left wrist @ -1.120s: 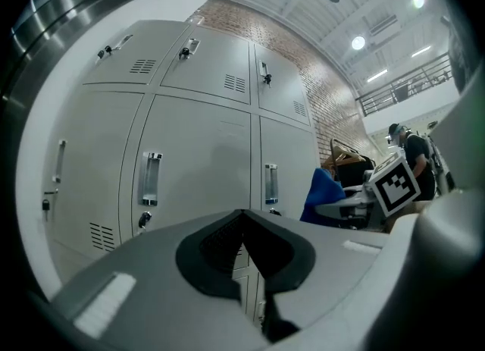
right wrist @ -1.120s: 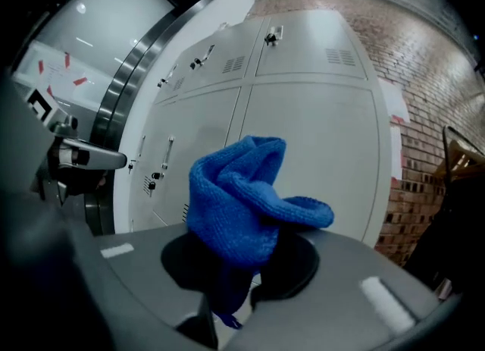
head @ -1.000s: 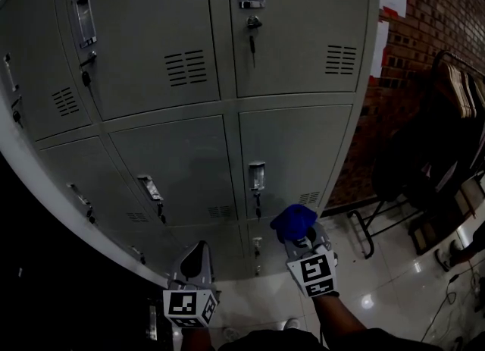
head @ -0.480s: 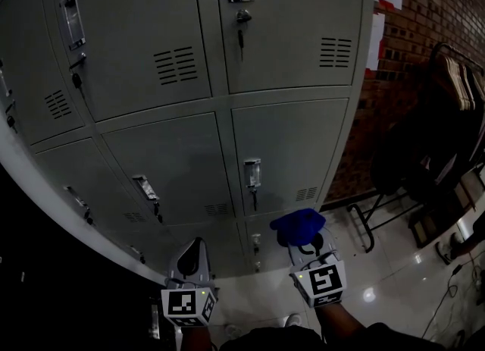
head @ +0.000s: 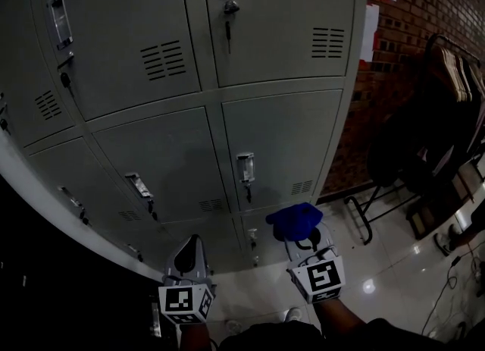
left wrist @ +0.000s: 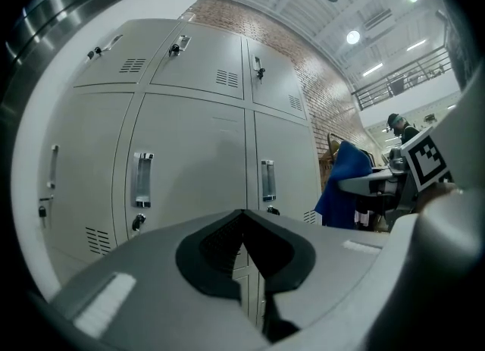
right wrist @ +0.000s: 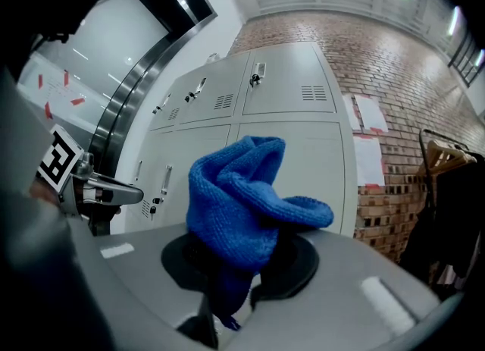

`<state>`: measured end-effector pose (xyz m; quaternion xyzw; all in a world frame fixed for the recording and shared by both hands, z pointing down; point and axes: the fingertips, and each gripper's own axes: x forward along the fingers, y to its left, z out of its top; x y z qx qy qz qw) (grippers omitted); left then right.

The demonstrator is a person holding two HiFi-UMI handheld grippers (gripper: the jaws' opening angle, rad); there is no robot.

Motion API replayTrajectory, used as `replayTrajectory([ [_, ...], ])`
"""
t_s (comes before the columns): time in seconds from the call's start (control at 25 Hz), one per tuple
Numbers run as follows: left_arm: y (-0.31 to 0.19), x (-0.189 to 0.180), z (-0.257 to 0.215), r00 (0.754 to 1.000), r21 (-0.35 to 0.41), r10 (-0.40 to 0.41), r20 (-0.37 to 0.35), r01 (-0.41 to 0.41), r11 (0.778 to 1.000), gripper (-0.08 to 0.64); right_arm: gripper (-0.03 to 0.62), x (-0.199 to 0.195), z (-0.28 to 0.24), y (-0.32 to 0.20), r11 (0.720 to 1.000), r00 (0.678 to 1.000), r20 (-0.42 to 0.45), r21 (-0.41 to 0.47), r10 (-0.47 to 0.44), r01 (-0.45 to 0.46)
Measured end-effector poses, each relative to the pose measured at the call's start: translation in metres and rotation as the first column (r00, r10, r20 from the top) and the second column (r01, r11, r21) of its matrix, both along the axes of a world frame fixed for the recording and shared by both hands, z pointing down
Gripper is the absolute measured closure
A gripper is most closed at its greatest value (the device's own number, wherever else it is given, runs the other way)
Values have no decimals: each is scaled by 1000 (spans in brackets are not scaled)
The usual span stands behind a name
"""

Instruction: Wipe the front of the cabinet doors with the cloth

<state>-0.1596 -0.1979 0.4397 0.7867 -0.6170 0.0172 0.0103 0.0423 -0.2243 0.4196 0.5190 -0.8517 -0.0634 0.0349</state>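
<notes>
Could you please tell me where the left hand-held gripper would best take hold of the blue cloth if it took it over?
Probably the loose bunched top of the blue cloth, which stands free above the right hand-held gripper, shut on its lower end. Come in from the person's left; the left hand-held gripper sits there, shut, so it must open first.

The jaws hide part of the cloth [right wrist: 246, 202].

Hand-held gripper [right wrist: 229, 308] grips blue cloth [right wrist: 239, 198], apparently off cabinet [right wrist: 318, 145].
</notes>
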Motion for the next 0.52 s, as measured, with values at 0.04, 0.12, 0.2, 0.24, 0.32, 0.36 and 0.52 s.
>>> replayTrajectory([
  [0.04, 0, 0, 0, 1000, -1, 0, 1, 0, 1000, 542, 508, 1, 1, 0, 1000, 1000, -5, -2, 0, 0],
  [0.12, 0, 2, -1, 1000, 2, 1, 0, -1, 1000, 543, 508, 2, 3, 0, 1000, 1000, -12, -1, -3, 3],
  [0.2, -1, 4, -2, 1000, 6, 5, 2, -5, 1000, 541, 508, 3, 3, -1, 1000, 1000, -14, 1, -2, 2],
  [0.24, -1, 5, -3, 1000, 6, 6, 3, -6, 1000, 542, 508, 3, 2, -1, 1000, 1000, -11, 1, 0, 0],
  [0.32, 0, 6, -8, 1000, 5, 3, 1, -3, 1000, 541, 508, 4, 1, -1, 1000, 1000, -4, -1, 4, -4],
  [0.36, 0, 7, -8, 1000, 4, 3, 0, -3, 1000, 541, 508, 4, 2, 0, 1000, 1000, -4, -2, 4, -4],
  [0.52, -1, 5, -1, 1000, 4, 6, 1, -6, 1000, 541, 508, 1, 0, 0, 1000, 1000, -20, 9, -6, 6],
])
